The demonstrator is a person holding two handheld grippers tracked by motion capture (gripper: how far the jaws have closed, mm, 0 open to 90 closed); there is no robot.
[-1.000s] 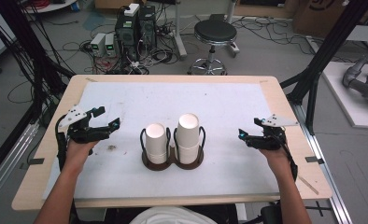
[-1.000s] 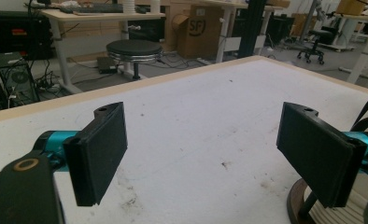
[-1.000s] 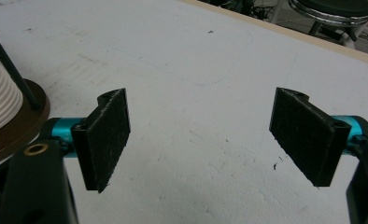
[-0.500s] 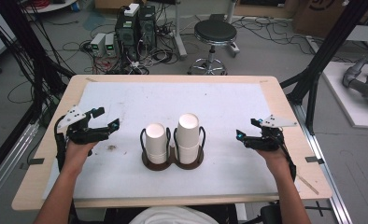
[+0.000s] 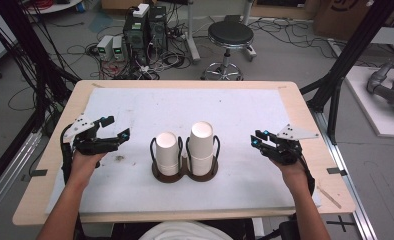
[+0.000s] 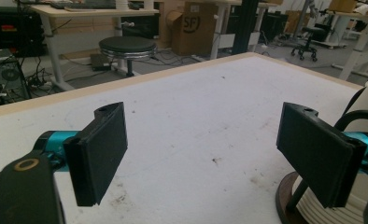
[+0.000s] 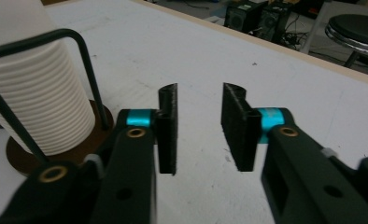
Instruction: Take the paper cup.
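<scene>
On the white-covered table (image 5: pixel 135 107) two stacks of white paper cups stand side by side in a dark double holder (image 5: pixel 185 172) with wire loops around each stack. The left cup stack (image 5: pixel 167 152) is the shorter one; the right cup stack (image 5: pixel 202 147) rises higher. Both sit near the middle of the table, a little toward the person's edge.

The left hand-held gripper (image 5: pixel 120 135) hovers to the left of the holder, well apart from the cups, and points toward them. Its jaws stand wide apart with nothing between them; in the left gripper view (image 6: pixel 205 154) the bare table shows through the gap, and the holder's base and a ribbed cup stack show at the right edge behind one jaw.

The right hand-held gripper (image 5: pixel 256 140) is on the other side, clear of the right cup stack and pointing toward it. Its jaws have just been closing and now leave only a narrow gap, with nothing held between them, as the right gripper view (image 7: pixel 199 128) shows. There the ribbed cup stack and its wire loop stand at the left, probably the taller stack, though its top is cut off.

A black stool (image 5: pixel 230 35) stands on the floor beyond the table.
</scene>
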